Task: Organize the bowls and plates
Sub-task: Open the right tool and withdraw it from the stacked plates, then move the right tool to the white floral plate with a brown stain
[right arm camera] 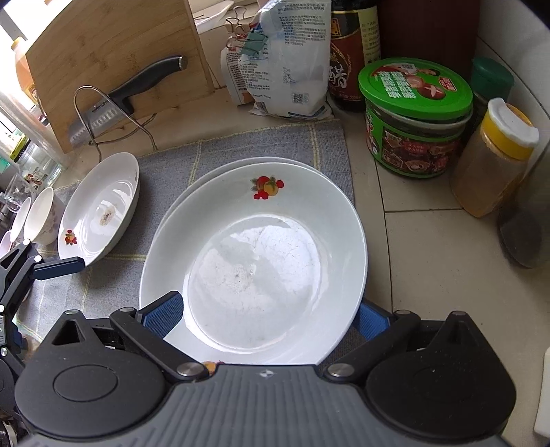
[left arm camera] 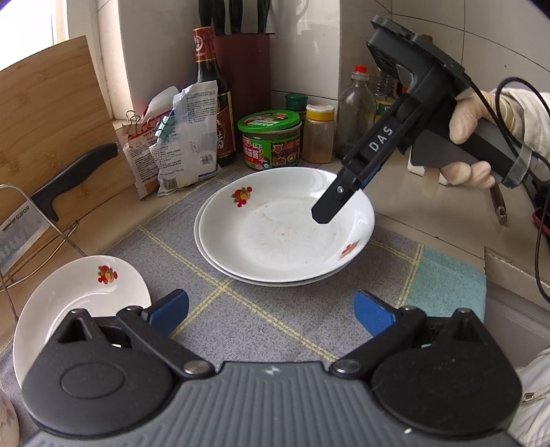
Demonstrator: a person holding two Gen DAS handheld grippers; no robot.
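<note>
I see white tiled walls (left arm camera: 309,44) meeting in a corner | pale tiled counter (right arm camera: 429,240) | grey checked cloth mat (left arm camera: 275,309) | daylight from window (left arm camera: 58,20) at left

— How many plates do you count?

— I count three: two stacked plates, the top one (right arm camera: 254,254) on the lower one (right arm camera: 192,182), and a single plate (right arm camera: 99,209) off to the side.

— Bowls?

— Two small bowls (right arm camera: 43,216) that I can make out at the frame's edge; I can't tell if there are more.

— Anything else on the bench?

— One knife (right arm camera: 113,103), one cutting board (right arm camera: 113,51), one green-lidded tub (right arm camera: 416,117), one yellow-capped jar (right arm camera: 495,158), one dark sauce bottle (left arm camera: 209,93), two clipped bags (left arm camera: 178,137).
</note>
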